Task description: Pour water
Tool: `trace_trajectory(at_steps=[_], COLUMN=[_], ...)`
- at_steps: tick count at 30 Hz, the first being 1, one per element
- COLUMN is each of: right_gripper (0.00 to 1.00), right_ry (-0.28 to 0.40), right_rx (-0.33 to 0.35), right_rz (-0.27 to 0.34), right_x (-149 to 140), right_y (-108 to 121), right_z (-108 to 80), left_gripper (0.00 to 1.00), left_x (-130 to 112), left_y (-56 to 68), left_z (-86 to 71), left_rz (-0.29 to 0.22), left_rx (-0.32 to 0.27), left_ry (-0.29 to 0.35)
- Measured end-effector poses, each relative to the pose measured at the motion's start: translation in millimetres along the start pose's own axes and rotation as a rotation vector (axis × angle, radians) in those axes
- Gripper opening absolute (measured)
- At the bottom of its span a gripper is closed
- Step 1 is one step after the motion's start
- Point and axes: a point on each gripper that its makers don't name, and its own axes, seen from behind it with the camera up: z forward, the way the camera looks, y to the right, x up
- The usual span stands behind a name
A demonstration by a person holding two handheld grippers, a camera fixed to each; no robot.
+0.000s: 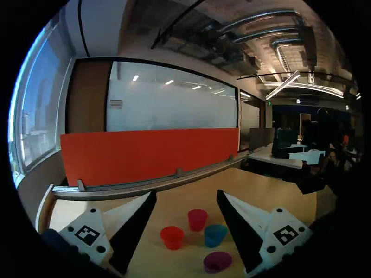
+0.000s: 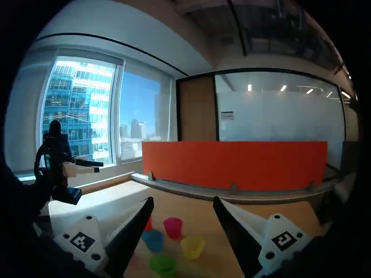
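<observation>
L tool (image 1: 186, 192) & R tool (image 2: 182, 198), both wide apart & empty, small cups (image 1: 197, 219) ahead on wood table (image 1: 259, 185).

Left gripper view: camera on the left gripper (image 1: 185, 192), looking forward between its spread fingers, low over the wooden table (image 1: 264, 185); faces the orange divider panel (image 1: 148, 155) and the frosted glass wall (image 1: 171, 104) behind it

Right gripper view: camera on the right gripper (image 2: 182, 198), likewise low and near, facing the same panel, window (image 2: 79, 125) to its left, left gripper farther off at the left edge

Shared: table, panel, glass wall, pink cup (image 1: 197, 219), blue cup (image 1: 214, 235)
</observation>
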Motion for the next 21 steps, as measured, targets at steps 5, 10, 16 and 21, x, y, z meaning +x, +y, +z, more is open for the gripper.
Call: trace_trajectory(at_steps=[5,10,16,21], right_gripper=[0.99,0.99,0.99,0.99], right_ry=[-0.027,-0.066,-0.112,-0.144], right_rx=[0.044,0.078,0.101,0.111], right_rz=[-0.02,-0.029,-0.042,-0.04], right_x=[-4,-13,-30,-45], right_y=[-11,-20,-24,-26], right_z=[0.2,3.0,5.6,7.0], left_gripper=[0.97,0.96,0.97,0.97], left_x=[-6,-11,-23,-37], left_y=[12.1,25.0,35.4,39.6], left_z=[6.5,12.5,24.5,35.1], left_rz=[0.022,0.059,0.064,0.055], left_rx=[-0.065,-0.127,-0.189,-0.237], left_ry=[-0.026,-0.042,-0.076,-0.118])
